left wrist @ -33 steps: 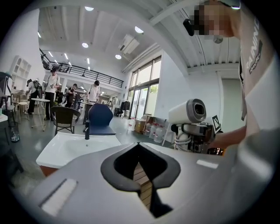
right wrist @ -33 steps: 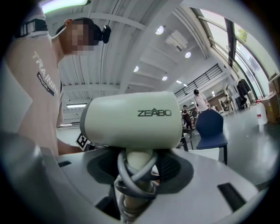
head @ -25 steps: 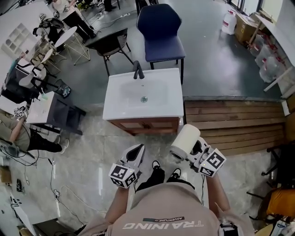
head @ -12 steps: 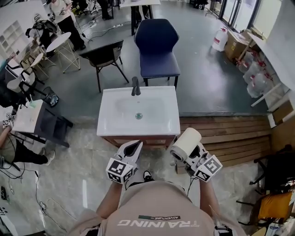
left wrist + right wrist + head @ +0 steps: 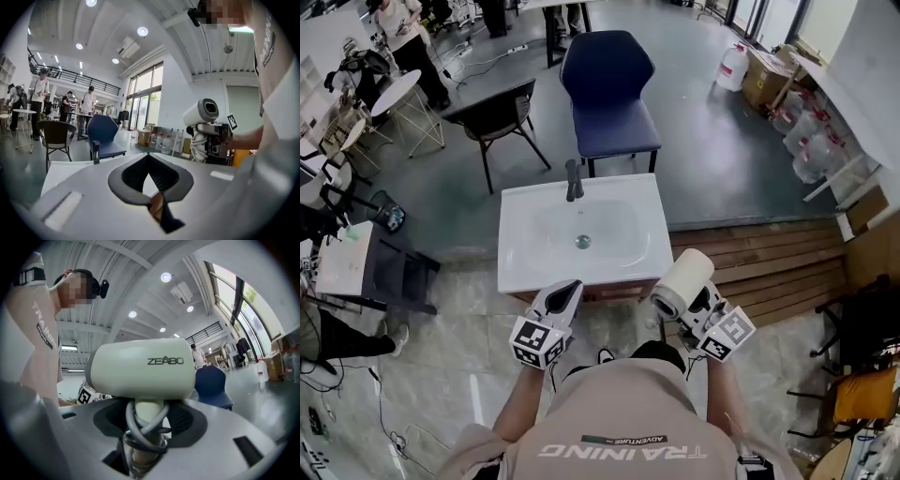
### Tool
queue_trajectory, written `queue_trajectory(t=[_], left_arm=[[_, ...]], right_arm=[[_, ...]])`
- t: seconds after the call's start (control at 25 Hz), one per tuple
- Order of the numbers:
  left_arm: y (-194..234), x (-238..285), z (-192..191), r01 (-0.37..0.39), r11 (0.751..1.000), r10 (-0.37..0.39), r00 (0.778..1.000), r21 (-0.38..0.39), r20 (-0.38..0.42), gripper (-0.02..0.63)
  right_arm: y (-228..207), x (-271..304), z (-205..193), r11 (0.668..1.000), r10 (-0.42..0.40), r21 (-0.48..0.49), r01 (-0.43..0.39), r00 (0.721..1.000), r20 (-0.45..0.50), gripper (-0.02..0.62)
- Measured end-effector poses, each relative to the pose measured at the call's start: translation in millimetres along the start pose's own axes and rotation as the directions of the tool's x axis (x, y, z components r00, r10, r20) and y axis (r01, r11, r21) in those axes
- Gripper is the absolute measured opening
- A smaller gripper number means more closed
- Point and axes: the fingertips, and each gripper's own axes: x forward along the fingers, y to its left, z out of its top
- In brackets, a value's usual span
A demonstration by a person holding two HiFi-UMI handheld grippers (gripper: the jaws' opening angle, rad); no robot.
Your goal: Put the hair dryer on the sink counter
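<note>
Lower right of centre in the head view, a cream hair dryer [image 5: 682,281] is clamped by its cord-wrapped handle in the right hand-held gripper [image 5: 697,302], just short of the white sink worktop [image 5: 514,267]. The left hand-held gripper [image 5: 566,292], jaws together and empty, hangs by the worktop's near edge. Mid-frame sit the basin [image 5: 581,225] and faucet [image 5: 573,178], with a blue chair [image 5: 607,84] beyond.

The hair dryer [image 5: 143,369] carries the brand "ZEABO" in dark letters on its pale body. The back of the person's shirt [image 5: 628,441] shows "TRAINING" in big white letters and, beside it, a small dark label "ADVENTURE". Both stand upside down in the head view.
</note>
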Motion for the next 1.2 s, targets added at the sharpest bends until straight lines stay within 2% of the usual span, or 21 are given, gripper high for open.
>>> queue_trajectory(t=[0.2,0.36,0.56,0.76,1.2], left_arm=[[22,23,-11,0.010,1.000,-0.010,1.000,-0.029,-0.017,0.008],[41,44,-14,0.011,0.998,-0.013,0.999,-0.065,-0.033,0.008],[75,69,3,-0.060,0.994,0.056,0.998,-0.087,-0.039,0.008],[99,104,20,-0.115,0.991,0.112,0.993,-0.071,-0.046,0.008],[106,171,35,-0.204,0.975,0.199,0.978,-0.087,-0.061,0.008]], right_arm=[[-22,16,-14,1.000,-0.007,0.021,0.007,1.000,-0.030,0.216],[-46,37,-23,0.997,0.006,0.074,-0.003,0.999,-0.036,0.216],[-85,69,-20,0.994,0.055,0.092,-0.050,0.997,-0.049,0.216],[-133,91,-10,0.990,0.113,0.094,-0.107,0.992,-0.064,0.216],[-215,111,-3,0.974,0.204,0.116,-0.194,0.975,-0.085,0.216]])
